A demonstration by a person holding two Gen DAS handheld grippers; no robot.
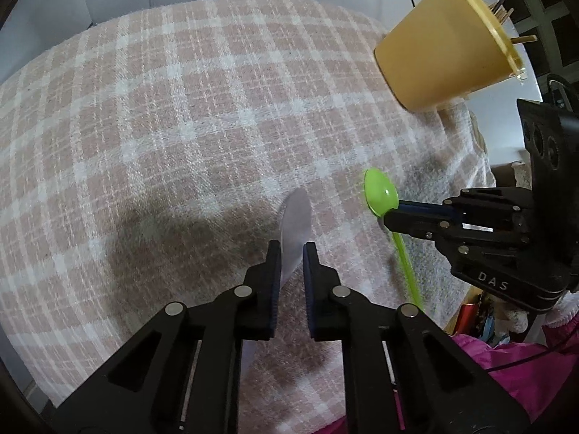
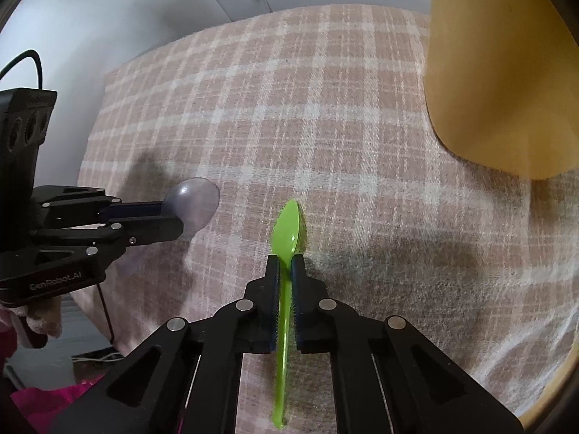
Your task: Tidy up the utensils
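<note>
Beside yellow cup [image 1: 445,47], jaws clamped on clear spoon [image 1: 295,224] and green spoon [image 2: 286,238].

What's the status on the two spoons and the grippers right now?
Left gripper shut on clear spoon. Right gripper shut on green spoon. Yellow cup ahead, nothing blocking.

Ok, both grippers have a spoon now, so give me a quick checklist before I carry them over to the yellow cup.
1. Right gripper shut on the green spoon: ok.
2. Left gripper shut on the clear spoon: ok, its fingers close around the neck.
3. Both spoons clear of the checked cloth: cannot tell.
4. Yellow cup upright: ok.
5. Room in the cup: cannot tell; sticks already poke out of the top.
6. The two grippers apart: ok.
</note>
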